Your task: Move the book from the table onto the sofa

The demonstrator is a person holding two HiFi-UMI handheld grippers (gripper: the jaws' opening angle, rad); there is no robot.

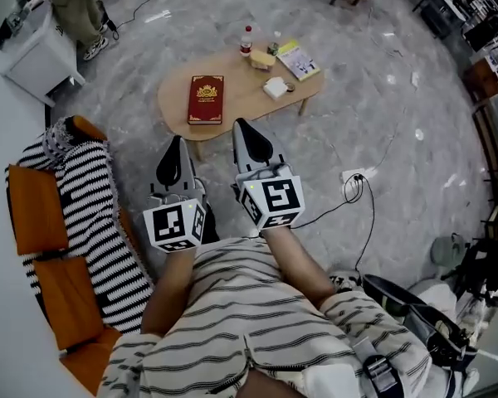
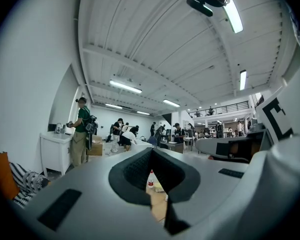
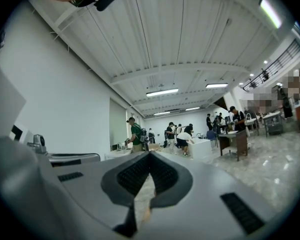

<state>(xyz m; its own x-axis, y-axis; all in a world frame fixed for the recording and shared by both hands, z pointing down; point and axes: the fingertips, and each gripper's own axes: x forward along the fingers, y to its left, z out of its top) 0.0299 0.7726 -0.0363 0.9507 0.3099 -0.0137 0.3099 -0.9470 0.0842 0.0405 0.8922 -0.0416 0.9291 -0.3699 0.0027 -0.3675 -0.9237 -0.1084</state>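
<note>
The dark red hardback book with a gold emblem lies flat, cover up, on the low oval wooden desk, towards its near left end; the bottle, the yellow booklet and the white box stand well apart from it at the far end.

The left gripper and the right gripper hang side by side short of the desk, both empty, each with its fingers pressed together.

The book looks stiff and fairly heavy, with a smooth cover that may slip; lying flat, it offers no edge to pinch from above. Its near short edge sits close to the desk's rim, so drawing it over that rim and clamping cover and pages together seems the surest hold.

The orange sofa with a striped black-and-white throw waits at the left.
</note>
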